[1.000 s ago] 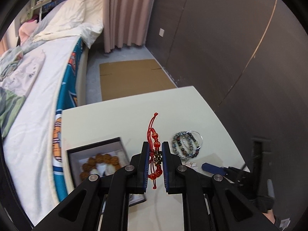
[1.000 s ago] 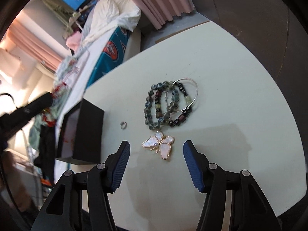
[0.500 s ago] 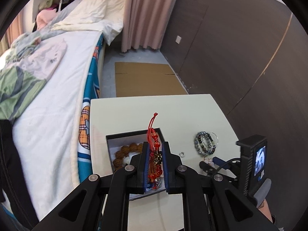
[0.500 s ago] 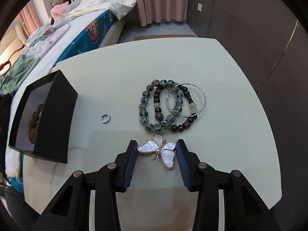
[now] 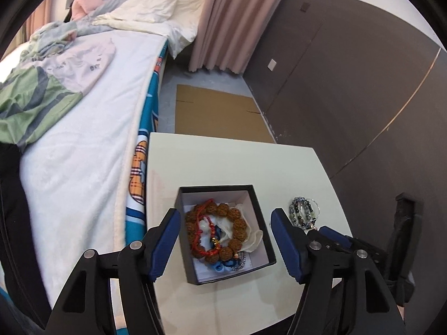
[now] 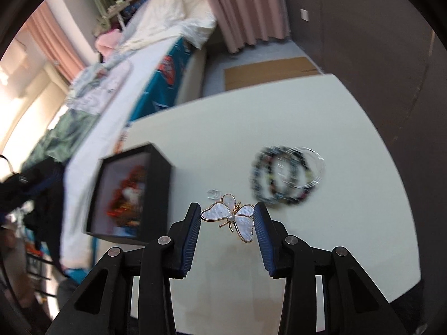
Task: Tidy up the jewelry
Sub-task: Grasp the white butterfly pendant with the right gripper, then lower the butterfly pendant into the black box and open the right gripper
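Between the blue pads of my left gripper (image 5: 225,240), whose jaws are opening and stand wide with nothing pressed by them, sits the black box (image 5: 259,209), open at the top, on the pale table (image 5: 223,162). Inside the box lie a ring of brown wooden beads (image 5: 237,223), a red cord bracelet (image 5: 199,244) draped loosely across it, a scrap of white paper (image 5: 251,237) and something blue (image 5: 222,265) at the near edge; the finer pieces there are too small to tell apart. Just beyond my left gripper's right-hand finger (image 5: 286,241) is a small heap of beaded bracelets (image 5: 301,215) on the table, outside the box and well apart from it.

Held across my right gripper (image 6: 227,219) is a butterfly brooch (image 6: 232,217), white shell wings in a gold rim, its wing tips meeting both pads; the jaws are part-way apart and clamped on it, and the brooch looks raised clear of the table (image 6: 349,223). Ahead and to the right of these fingers the beaded bracelets (image 6: 285,177) lie blurred on the table with a thin silver hoop (image 6: 317,167) among them. Just beyond the brooch rests a tiny clear ring-like piece (image 6: 213,193). To the left of my right gripper stands the box (image 6: 156,192), its contents a red and brown blur. Past the table's left edge is a bed (image 5: 83,139), and on the floor ahead a flat sheet of cardboard (image 5: 220,114)
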A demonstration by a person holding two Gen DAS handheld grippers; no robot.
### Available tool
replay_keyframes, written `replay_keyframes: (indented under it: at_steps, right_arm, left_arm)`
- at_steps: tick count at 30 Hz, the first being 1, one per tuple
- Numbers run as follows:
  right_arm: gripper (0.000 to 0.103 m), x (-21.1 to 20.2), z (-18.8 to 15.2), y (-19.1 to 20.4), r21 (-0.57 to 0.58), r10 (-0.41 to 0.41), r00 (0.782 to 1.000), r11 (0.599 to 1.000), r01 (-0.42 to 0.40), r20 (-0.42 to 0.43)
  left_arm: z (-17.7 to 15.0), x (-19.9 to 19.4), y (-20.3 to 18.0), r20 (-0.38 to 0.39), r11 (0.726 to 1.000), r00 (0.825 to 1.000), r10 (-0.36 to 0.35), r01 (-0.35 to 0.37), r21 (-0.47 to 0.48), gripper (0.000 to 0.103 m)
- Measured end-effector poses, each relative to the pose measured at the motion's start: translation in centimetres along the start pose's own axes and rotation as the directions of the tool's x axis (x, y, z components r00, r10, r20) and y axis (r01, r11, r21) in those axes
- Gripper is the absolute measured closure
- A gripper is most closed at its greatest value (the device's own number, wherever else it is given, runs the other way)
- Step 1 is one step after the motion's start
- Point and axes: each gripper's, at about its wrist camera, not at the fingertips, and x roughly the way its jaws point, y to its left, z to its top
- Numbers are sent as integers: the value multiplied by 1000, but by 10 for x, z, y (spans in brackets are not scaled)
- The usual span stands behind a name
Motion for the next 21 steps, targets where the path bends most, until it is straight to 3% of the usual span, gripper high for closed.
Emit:
replay_keyframes:
  at_steps: [6,11,12,14,21]
  right_arm:
    - [63,3,23,42,-30,125,992,992,-124,16]
    - [61,-5,37,71,-41,291,955,956,-289,50]
    - [58,-6,39,75,-46,289,956,957,-287,50]
    - [40,-10,39,79,-55,277,959,960,-274,64]
    - [37,-16,28,56,5,259,963,966,-260,77]
  left_arm:
    - [1,-14,11,24,1000,1000,5,-4,-14,35]
    - [4,-27,22,46,999,999,13,-11,-44,35]
    - [4,-28,23,50,999,999,14,-12,-47,35]
    - [5,-32,23,57,999,998,16,-13,-51,35]
    - [3,-28,14,50,999,999,4,-3,-32,35]
